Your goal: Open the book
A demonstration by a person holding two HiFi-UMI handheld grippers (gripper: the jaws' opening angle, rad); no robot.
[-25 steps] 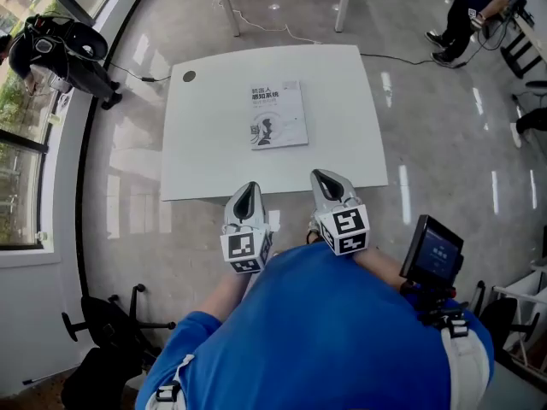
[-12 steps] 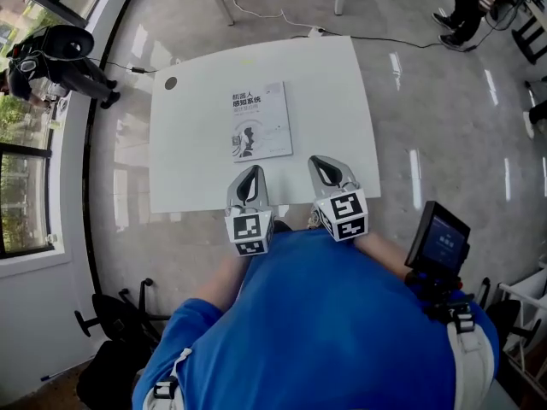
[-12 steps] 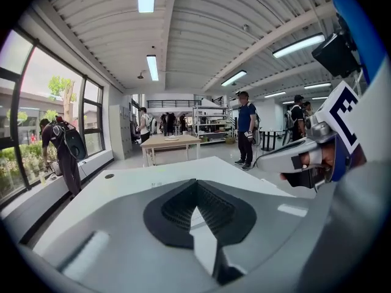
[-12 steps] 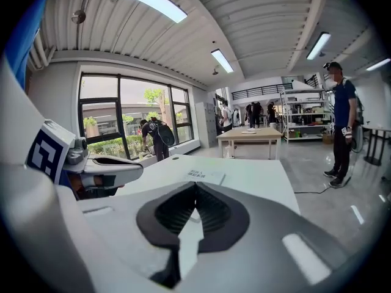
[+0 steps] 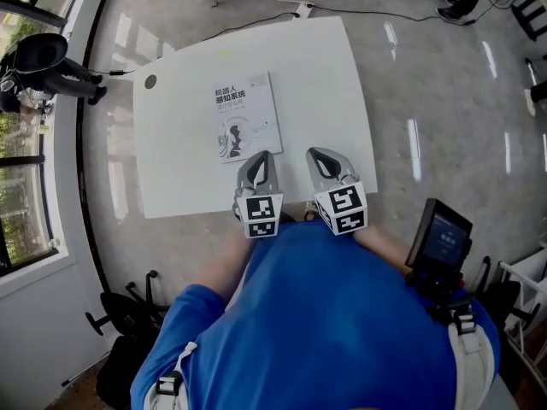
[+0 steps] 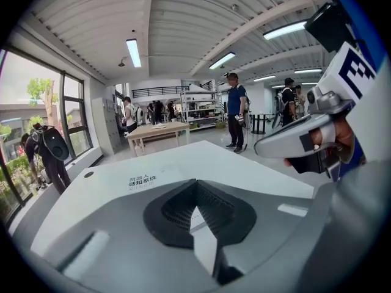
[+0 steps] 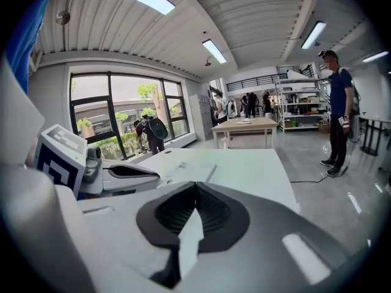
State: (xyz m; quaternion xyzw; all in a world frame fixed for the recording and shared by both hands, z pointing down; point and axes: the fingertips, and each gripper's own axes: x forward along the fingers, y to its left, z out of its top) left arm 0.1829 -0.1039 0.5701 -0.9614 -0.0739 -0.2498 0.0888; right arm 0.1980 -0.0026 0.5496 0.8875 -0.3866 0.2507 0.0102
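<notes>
Fingers of left gripper [image 5: 258, 159] pressed together, empty, right gripper [image 5: 323, 155] likewise, book [image 5: 245, 116] closed

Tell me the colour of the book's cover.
The book is white, with dark title print and a dark figure; best seen in the head view.

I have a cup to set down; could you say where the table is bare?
Bare: between the book and the table's right edge, and left of the book. Crowded: the near edge, under the left gripper and right gripper.
</notes>
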